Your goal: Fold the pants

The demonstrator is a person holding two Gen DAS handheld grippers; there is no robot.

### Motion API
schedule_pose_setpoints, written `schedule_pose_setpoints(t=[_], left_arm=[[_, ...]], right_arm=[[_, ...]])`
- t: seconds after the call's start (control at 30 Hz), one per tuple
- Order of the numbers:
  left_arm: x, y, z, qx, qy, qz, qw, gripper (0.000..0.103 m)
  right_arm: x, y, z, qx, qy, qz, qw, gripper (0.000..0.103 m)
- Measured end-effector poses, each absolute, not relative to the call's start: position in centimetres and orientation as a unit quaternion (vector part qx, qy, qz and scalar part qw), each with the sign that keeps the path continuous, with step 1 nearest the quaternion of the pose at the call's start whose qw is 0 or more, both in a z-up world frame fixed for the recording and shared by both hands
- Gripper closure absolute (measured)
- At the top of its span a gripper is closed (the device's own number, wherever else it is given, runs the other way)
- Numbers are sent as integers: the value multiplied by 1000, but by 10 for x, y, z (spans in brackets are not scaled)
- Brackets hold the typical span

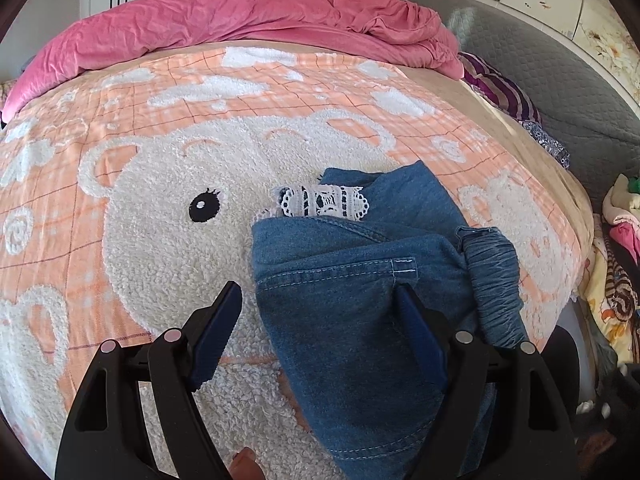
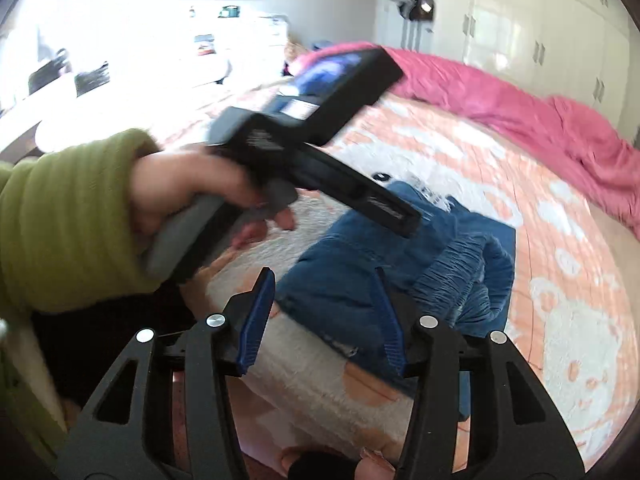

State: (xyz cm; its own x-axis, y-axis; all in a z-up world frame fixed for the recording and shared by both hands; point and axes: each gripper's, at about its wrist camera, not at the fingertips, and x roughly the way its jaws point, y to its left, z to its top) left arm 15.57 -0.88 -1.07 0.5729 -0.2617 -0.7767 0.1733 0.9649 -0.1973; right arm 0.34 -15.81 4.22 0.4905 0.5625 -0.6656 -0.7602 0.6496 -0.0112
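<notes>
Blue denim pants (image 1: 352, 280) lie folded in a bundle on the orange bear blanket (image 1: 160, 220), with a white lace trim (image 1: 324, 200) at the far end and the gathered waistband (image 1: 496, 280) on the right. My left gripper (image 1: 320, 300) is open just above the pants' near part, holding nothing. In the right wrist view the pants (image 2: 360, 272) lie ahead and my right gripper (image 2: 324, 284) is open above their near edge. The left hand-held device (image 2: 304, 120) hovers over the pants there, held by a hand in a green sleeve (image 2: 60, 220).
A pink duvet (image 1: 240, 20) is piled along the far side of the bed. A grey quilted headboard (image 1: 560, 80) and striped clothes (image 1: 500, 88) sit at the right. More clothes (image 1: 616, 260) are heaped off the bed's right edge. White wardrobes (image 2: 540, 32) stand behind.
</notes>
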Motion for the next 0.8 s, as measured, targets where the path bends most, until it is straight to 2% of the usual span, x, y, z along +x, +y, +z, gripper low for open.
schedule_pose_setpoints(t=[0.3,0.43,0.6,0.67,0.8], left_arm=[[154,-8,-7,-48,437,-123,889,26],[149,-7,1,-54,426,-125,895,26],[137,-5,16,-67,408,-135,901,25],[133,-5,22,-72,400,-140,903,18],[124,-5,34,-78,382,-152,908,18]], right_arm=[[36,-157,1,-90,423,367,824,61],[35,-158,0,-84,425,369,822,59],[29,-171,18,-58,405,376,831,51],[25,-175,24,-57,396,373,837,50],[27,-190,38,-45,377,359,852,48]])
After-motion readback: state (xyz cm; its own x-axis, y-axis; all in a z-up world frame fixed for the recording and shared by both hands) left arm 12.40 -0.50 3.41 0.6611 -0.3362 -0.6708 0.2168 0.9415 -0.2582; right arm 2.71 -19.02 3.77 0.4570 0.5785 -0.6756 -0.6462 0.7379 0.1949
